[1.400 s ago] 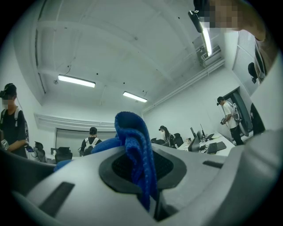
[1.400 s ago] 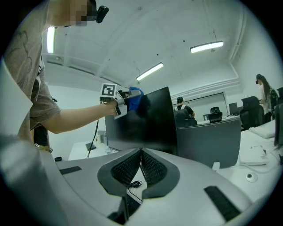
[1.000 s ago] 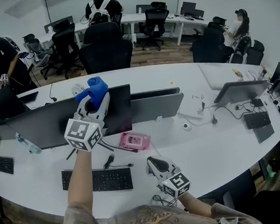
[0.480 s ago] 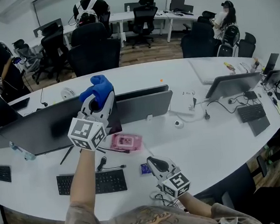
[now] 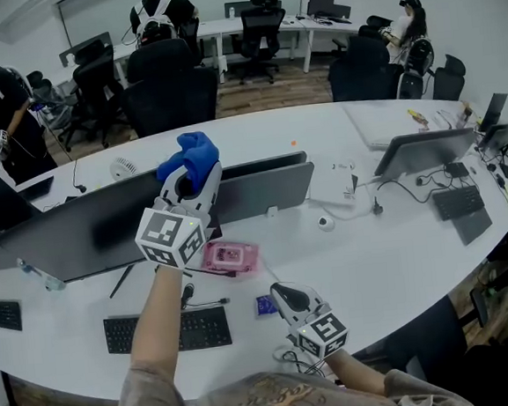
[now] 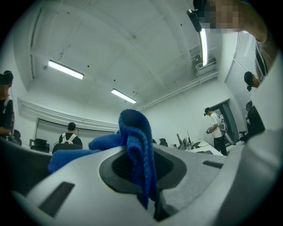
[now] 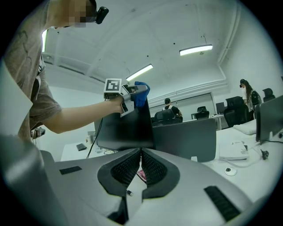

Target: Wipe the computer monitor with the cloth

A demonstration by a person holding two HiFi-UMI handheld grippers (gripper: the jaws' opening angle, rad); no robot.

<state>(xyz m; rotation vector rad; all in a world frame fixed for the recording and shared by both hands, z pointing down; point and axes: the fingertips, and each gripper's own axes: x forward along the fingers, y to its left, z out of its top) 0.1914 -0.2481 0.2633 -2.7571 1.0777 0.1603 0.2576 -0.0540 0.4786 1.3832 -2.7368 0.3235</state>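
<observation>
We are holding the left gripper (image 5: 189, 182) clamped on the blue cloth (image 5: 194, 155) at the black monitor's (image 5: 71, 230) top right corner; the right gripper (image 5: 282, 292) is hovering low over the near table (image 5: 391, 256) edge, jaws together.

A keyboard (image 5: 209, 327) lies near a pink packet (image 5: 229, 256).

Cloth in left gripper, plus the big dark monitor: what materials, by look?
The blue cloth looks like microfibre or terry: fuzzy knit nap, soft folds. The monitor shows a dark matte panel, likely plastic-framed; no sharp glare.
</observation>
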